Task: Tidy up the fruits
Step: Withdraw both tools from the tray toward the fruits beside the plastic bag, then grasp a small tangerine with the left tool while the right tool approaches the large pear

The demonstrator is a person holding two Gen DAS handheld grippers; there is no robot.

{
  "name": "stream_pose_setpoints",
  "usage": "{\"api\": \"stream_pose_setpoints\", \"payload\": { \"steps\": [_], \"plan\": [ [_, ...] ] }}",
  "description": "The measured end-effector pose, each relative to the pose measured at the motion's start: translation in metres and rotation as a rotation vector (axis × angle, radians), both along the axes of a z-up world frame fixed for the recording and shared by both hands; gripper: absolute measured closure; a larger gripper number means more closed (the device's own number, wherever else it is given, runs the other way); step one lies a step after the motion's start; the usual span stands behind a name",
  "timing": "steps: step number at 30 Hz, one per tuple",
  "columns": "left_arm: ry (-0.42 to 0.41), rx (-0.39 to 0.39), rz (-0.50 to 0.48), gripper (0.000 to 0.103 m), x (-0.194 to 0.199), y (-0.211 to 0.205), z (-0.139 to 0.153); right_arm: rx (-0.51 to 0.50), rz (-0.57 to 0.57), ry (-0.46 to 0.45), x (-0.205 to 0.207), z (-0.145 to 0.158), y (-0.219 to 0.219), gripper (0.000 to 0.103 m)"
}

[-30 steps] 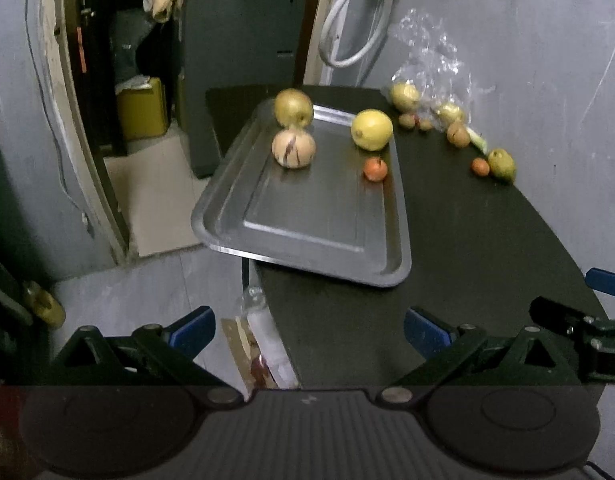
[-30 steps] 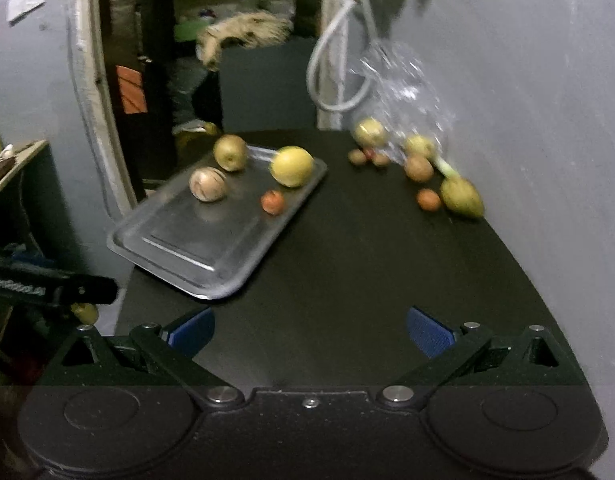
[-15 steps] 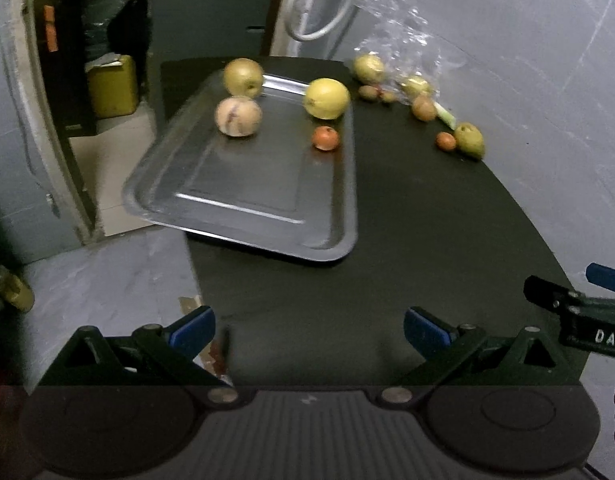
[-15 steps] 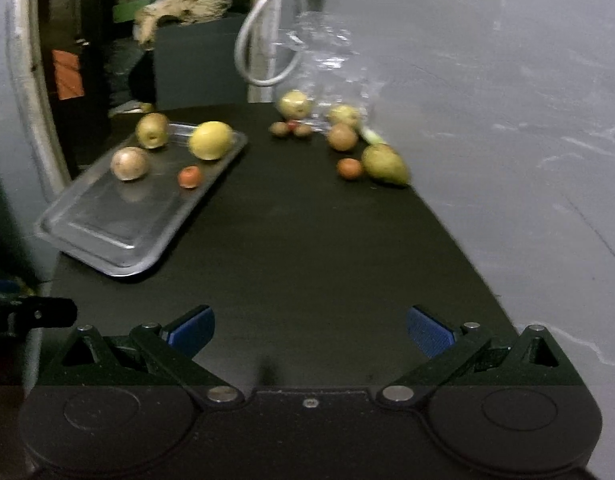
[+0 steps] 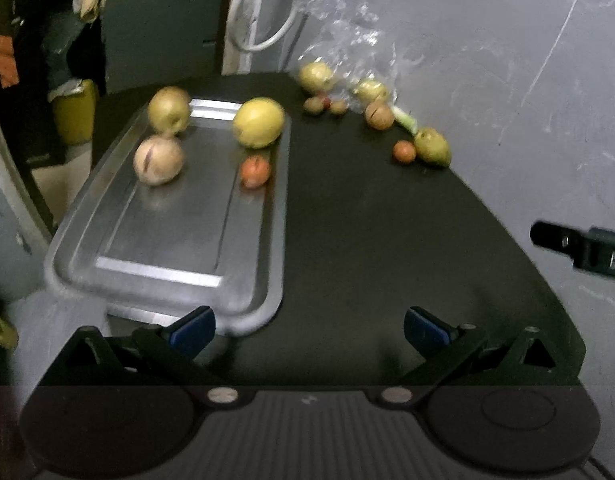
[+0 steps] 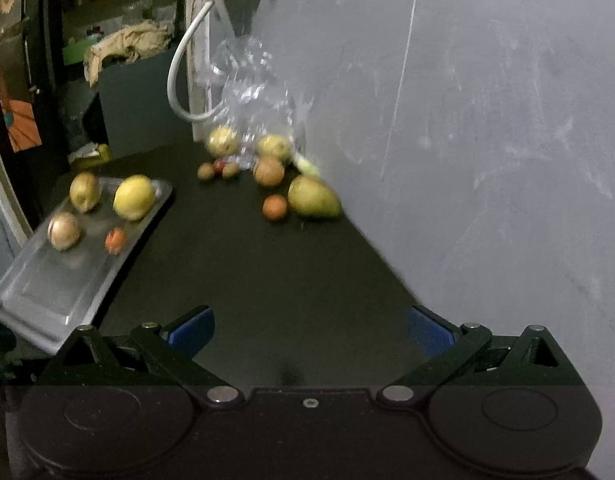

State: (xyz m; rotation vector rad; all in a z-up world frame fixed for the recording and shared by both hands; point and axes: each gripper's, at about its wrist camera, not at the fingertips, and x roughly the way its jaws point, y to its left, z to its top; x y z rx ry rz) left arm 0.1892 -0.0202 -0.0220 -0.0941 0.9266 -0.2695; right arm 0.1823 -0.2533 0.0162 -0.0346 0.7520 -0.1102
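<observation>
A grey wall (image 6: 487,120) is seen behind a dark table (image 5: 367,248), on which everything rests. A metal tray (image 5: 171,248) lies on the table's left side, its near left corner overhanging the edge. Four fruits are held in the tray's far half: a lemon (image 5: 258,122), an apple (image 5: 168,110), a pale round fruit (image 5: 158,160) and a small orange fruit (image 5: 254,171). A clear plastic bag (image 6: 251,92) is crumpled against the wall at the far edge, and loose fruit is scattered around it. A pear (image 6: 313,198) lies nearest, with a small orange fruit touching or just beside it. The left hand-held gripper (image 5: 307,326) is held wide and empty above the tray's near end. The right hand-held gripper (image 6: 310,326) is likewise spread wide, empty, above bare table.
</observation>
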Motion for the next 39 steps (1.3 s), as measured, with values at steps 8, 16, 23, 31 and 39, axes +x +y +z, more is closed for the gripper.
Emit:
{"api": "stream_pose_setpoints", "payload": {
  "steps": [8,16,23,31,39],
  "plan": [
    [-0.122,0.026,-0.060,0.001,0.052,-0.037,0.009,0.082,0.020,-0.022,0.076,0.025,-0.019,0.001],
    [-0.201,0.040,-0.133,0.001,0.102,-0.070,-0.009,0.212,-0.061,0.032,0.131,0.011,-0.027,0.001],
    [-0.265,0.106,-0.238,0.001,0.136,-0.090,-0.034,0.241,-0.156,-0.028,0.154,-0.008,-0.028,0.001],
    [-0.313,0.116,-0.343,0.001,0.174,-0.116,-0.045,0.316,-0.273,-0.025,0.181,-0.032,-0.040,0.001],
    [-0.330,0.126,-0.430,0.001,0.196,-0.145,-0.058,0.339,-0.339,-0.048,0.184,-0.042,-0.047,0.001]
  ]
}}
